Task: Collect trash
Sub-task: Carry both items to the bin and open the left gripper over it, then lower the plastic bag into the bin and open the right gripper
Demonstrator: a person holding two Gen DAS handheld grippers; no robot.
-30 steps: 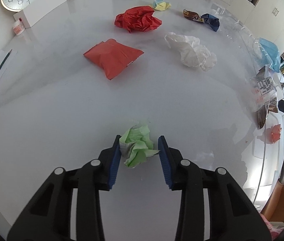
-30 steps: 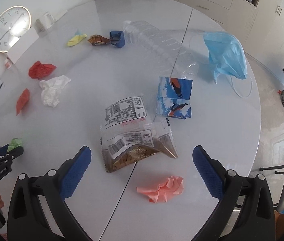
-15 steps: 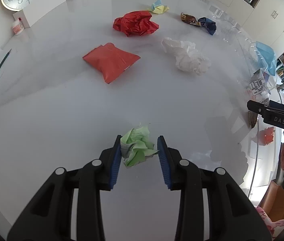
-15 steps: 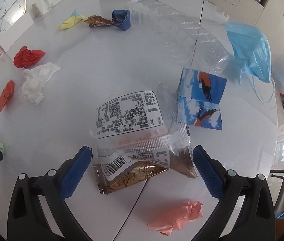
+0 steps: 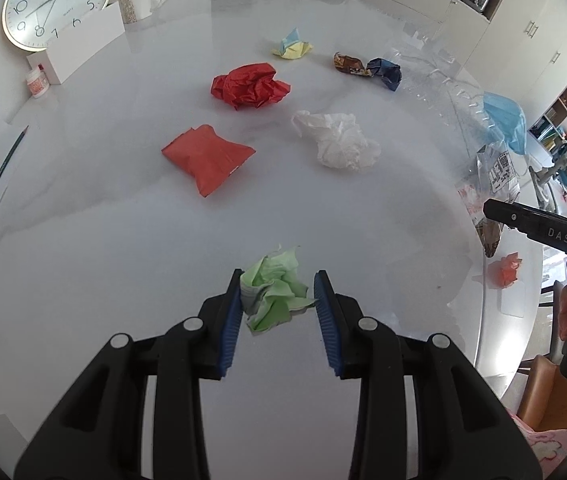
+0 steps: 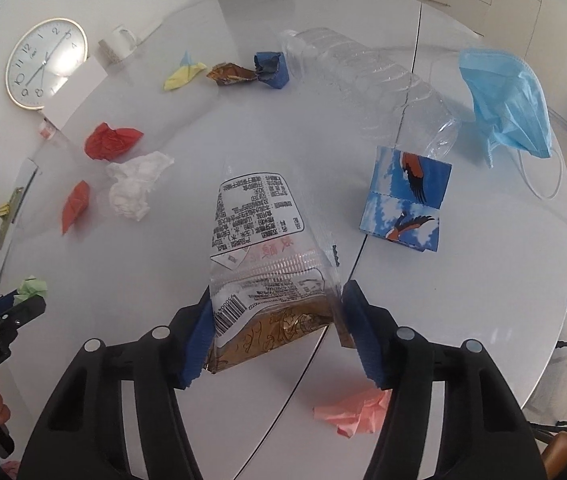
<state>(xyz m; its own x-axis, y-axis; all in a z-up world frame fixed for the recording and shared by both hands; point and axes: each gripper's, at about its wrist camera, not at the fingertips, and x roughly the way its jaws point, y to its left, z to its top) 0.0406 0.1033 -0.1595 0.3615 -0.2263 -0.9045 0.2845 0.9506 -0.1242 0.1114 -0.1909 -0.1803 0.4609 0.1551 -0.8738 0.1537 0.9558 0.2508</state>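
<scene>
My left gripper (image 5: 277, 304) is shut on a crumpled green paper ball (image 5: 275, 290) and holds it above the white table (image 5: 123, 240). My right gripper (image 6: 275, 320) is shut on a clear plastic snack wrapper (image 6: 259, 240) with a printed label and brown lower part, and lifts it off the table. The green ball and left gripper also show at the left edge of the right wrist view (image 6: 31, 288). The right gripper shows at the right of the left wrist view (image 5: 539, 228).
On the table lie a red paper ball (image 5: 249, 85), a red packet (image 5: 209, 156), a white tissue (image 5: 335, 140), a yellow-blue scrap (image 5: 293, 46), a blue mask (image 6: 503, 100), a clear bottle (image 6: 363, 80), a bird-print box (image 6: 407, 200), a pink ball (image 6: 355, 408) and a clock (image 5: 57, 0).
My right gripper moved forward and closed on the snack wrapper, then raised it. My left gripper lifted slightly with the green paper ball still held.
</scene>
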